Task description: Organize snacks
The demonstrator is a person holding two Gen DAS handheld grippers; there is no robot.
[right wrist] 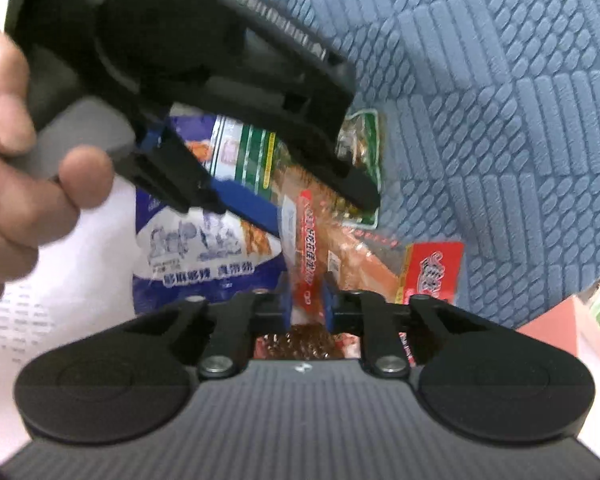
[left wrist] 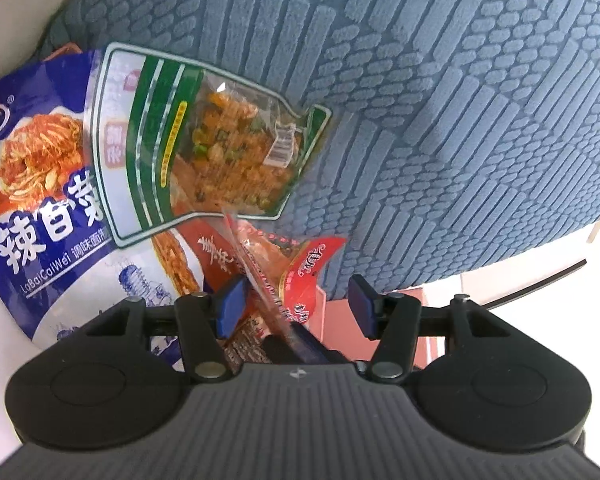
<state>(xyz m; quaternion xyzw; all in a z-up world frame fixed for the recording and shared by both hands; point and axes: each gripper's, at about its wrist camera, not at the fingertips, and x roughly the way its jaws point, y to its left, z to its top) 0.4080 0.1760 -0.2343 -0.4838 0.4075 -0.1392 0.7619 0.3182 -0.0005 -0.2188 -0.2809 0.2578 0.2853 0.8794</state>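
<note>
A: Right claw (right wrist: 307,300)?
B: Clenched on the red snack packet (right wrist: 309,256). Blue pads pinch its edge from both sides; pkt stands up between them, rest of it trails toward the pile.
A: Left claw (left wrist: 296,308)?
B: Released, pads (left wrist: 231,304) well apart. A clear-and-red wrapper edge runs up btwn them near the left pad; can't tell if it touches. Not squeezed.
A: Where's the snack pile?
B: On a blue textured cushion (left wrist: 460,120), w/ a white surface at the left edge. Big blue-and-white noodle bag (left wrist: 32,208) at left, green-bordered pouch (left wrist: 204,140) w/ a clear window lying across its upper right corner. Red pkts poke out below the pouch, just ahead of the left claw.
A: From the right wrist?
B: Same heap. Left claw body fills the upper left, a hand (right wrist: 16,152) wrapped round its grip. Second red pkt (right wrist: 432,272) lies flat to the right of the held one, on the cushion. Something reddish-brown and shiny sits right under the right claw; can't make out what.
</note>
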